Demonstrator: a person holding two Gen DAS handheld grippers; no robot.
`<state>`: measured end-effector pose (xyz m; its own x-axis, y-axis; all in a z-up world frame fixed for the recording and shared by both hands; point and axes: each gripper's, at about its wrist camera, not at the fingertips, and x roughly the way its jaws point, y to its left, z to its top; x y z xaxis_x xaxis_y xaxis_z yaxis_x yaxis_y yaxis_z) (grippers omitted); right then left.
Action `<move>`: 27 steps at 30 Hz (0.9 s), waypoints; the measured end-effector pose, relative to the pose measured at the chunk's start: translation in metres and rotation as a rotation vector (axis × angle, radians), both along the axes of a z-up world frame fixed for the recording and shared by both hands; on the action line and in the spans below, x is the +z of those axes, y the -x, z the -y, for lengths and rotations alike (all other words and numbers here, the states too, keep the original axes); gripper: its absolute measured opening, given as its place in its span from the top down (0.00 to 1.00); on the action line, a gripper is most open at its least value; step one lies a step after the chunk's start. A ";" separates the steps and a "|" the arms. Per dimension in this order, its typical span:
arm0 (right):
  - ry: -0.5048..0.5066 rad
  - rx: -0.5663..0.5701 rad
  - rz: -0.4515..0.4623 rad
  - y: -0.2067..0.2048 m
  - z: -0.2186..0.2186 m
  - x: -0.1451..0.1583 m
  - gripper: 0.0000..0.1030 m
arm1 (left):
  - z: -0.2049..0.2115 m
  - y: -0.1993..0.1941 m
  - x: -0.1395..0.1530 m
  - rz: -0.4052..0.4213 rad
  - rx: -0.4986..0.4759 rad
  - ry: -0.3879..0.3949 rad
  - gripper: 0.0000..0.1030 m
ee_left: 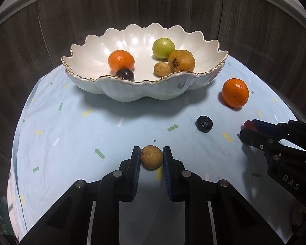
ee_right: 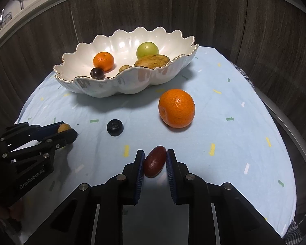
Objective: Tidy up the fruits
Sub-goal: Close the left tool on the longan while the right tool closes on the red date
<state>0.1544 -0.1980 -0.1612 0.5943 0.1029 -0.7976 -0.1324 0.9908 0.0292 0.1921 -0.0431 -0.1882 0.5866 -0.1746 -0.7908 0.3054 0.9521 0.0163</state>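
Observation:
A white scalloped bowl stands at the back of the table. It holds an orange, a green fruit, a dark plum, a brown pear-like fruit and a small tan fruit. My left gripper is shut on a small round tan fruit, also seen in the right wrist view. My right gripper is shut on a dark red oval fruit; the gripper also shows at the right of the left wrist view. A loose orange and a small black fruit lie on the cloth.
A pale blue patterned cloth covers the round table. Dark wood panels stand close behind the table.

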 end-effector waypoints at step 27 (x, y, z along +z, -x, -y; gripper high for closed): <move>-0.021 0.018 0.107 0.015 -0.002 0.051 0.78 | -0.004 0.024 0.058 0.101 0.026 0.024 0.78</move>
